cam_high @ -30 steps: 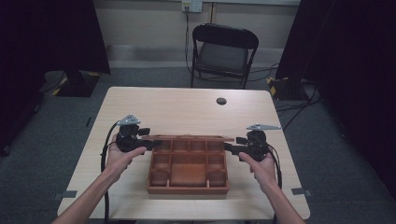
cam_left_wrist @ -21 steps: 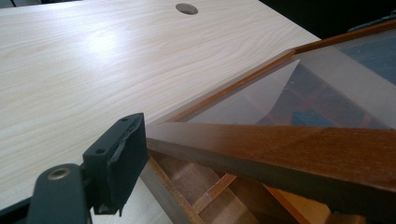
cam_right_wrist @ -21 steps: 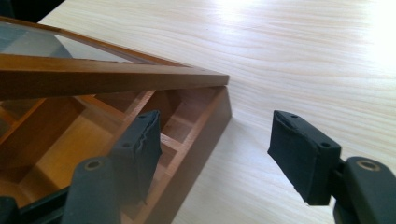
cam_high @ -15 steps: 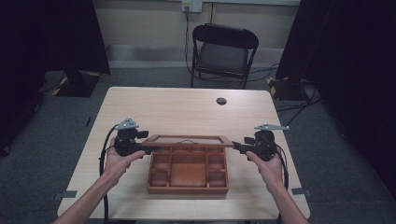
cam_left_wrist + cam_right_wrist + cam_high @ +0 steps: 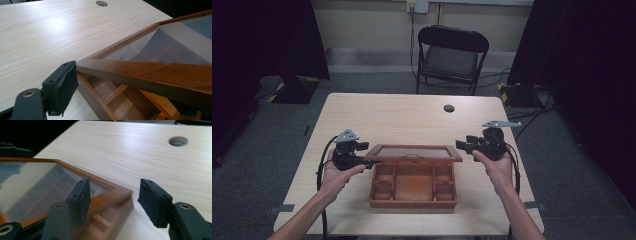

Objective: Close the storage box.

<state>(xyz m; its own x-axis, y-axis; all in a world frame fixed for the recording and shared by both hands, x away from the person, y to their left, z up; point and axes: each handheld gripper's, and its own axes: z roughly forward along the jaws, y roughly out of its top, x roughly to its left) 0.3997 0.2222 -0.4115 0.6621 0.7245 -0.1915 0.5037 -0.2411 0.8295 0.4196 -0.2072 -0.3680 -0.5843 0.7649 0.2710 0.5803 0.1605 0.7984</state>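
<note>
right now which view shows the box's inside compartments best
The high view: it looks straight down into the wooden box, so all its compartments show beneath the raised glass lid. The left gripper view catches only a few dividers under the lid's front edge. The right gripper view shows them faintly through the glass, partly blocked by the fingers.

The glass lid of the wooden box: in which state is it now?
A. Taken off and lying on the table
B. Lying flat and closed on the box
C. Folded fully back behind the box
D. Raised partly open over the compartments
D: the glass lid tilts up above the wooden box, whose compartments show beneath its front edge.
</note>
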